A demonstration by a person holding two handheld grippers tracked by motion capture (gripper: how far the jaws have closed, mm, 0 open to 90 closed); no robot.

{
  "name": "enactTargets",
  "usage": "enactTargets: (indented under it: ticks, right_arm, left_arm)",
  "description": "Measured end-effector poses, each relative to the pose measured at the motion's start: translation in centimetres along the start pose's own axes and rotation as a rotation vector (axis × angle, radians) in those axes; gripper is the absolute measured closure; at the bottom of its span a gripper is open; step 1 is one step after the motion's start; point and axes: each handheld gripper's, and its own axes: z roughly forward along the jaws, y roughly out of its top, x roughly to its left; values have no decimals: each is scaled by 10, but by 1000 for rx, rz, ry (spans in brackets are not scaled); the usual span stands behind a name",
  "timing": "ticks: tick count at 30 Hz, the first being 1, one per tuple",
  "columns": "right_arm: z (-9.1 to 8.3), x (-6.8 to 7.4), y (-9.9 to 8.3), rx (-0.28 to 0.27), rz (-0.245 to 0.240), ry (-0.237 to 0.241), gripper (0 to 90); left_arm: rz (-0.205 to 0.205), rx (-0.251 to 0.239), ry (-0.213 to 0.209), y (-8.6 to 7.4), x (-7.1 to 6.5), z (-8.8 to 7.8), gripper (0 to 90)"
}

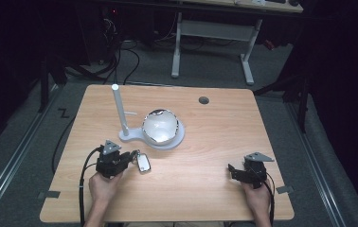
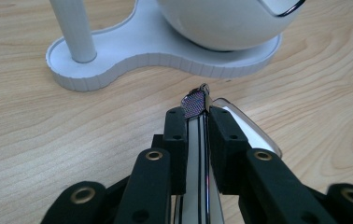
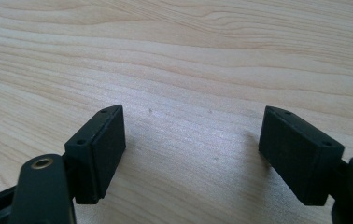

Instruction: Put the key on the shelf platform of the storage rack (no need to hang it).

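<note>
My left gripper [image 1: 132, 158] [image 2: 197, 115] is shut on a small flat white fob with a silver rim [image 1: 143, 163] [image 2: 248, 127], held edge-on between its pads just above the table. A small mesh tab and metal ring [image 2: 194, 102] stick out past the fingertips. Just beyond stands a white stand [image 1: 134, 137] [image 2: 132, 58] with an upright post [image 1: 119, 111] [image 2: 74, 28] and a white bowl with a chrome rim [image 1: 160, 126] [image 2: 226, 21]. My right gripper [image 1: 232, 170] [image 3: 191, 140] stands open low over bare wood at the front right, with nothing between its fingers.
The wooden table [image 1: 215, 137] has a round cable hole [image 1: 203, 100] near its far edge. Tape marks sit at the front corners. Beyond the table are a grey floor, cables and a white desk frame [image 1: 212, 42].
</note>
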Motion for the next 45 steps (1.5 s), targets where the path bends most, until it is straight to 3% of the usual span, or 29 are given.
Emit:
enactTargets:
  ticks: [2,3,4,5,8,9,10,12,18,25,27,36,45]
  right_arm:
    - [0,0,0,0,0,0,232]
    - [0,0,0,0,0,0,232]
    - [0,0,0,0,0,0,232]
    - [0,0,0,0,0,0,232]
    - [0,0,0,0,0,0,232]
    - [0,0,0,0,0,0,232]
    - [0,0,0,0,0,0,232]
    - [0,0,0,0,0,0,232]
    - [0,0,0,0,0,1,232]
    - [0,0,0,0,1,1,231]
    - [0,0,0,0,1,1,231]
    - [0,0,0,0,0,1,231]
    - [0,0,0,0,1,2,231]
  left_arm:
    - [-7,-6,2,1,-2,-3,780]
    - [-30,-6,-4,3,-6,-8,780]
    - [-30,-6,-4,3,-6,-8,781]
    - [-4,-2,-31,5,-8,-13,782]
    - [-29,-1,-43,9,-14,-20,787]
    - [-3,-11,-61,9,-13,-22,821]
    - [-3,-11,-61,9,-13,-22,870]
    - [-42,2,-78,14,-16,-28,871]
    - [-3,8,-101,14,-23,-38,873]
    - [2,7,-125,15,-32,-46,873]
    - [11,6,-153,18,-38,-53,873]
    - [7,10,-211,27,-57,-69,873]
    - [8,34,-248,34,-72,-71,873]
